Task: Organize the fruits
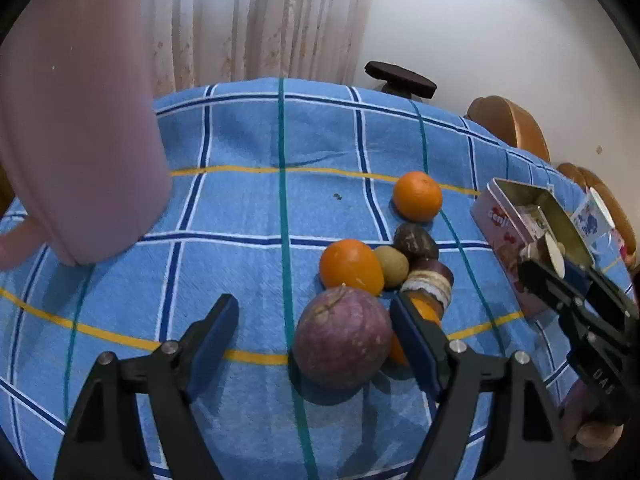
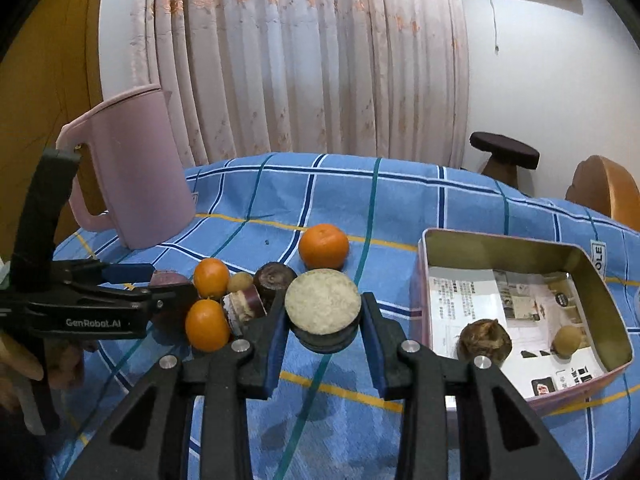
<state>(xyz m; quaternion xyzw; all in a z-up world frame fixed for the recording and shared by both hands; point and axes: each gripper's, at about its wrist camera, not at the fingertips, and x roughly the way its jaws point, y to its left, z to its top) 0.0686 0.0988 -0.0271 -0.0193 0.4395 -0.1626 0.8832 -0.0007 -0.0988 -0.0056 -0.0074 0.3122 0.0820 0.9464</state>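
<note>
One blue checked tablecloth point(image 2: 400, 200) covers the table — pale curtain point(image 2: 300, 60) behind.

Table point(image 2: 400, 200): your jug point(image 2: 136, 172) stands far left, the tin box point(image 2: 600, 292) right.
Middle: the fruit cluster point(image 2: 236, 300) lies between them, with one orange point(image 2: 324, 246) just behind it.
Tin box: two small fruits point(image 2: 484, 338) lie inside, near its front wall.
Behind the table: a stool point(image 2: 504, 152) before the curtain point(image 2: 300, 60).
</note>
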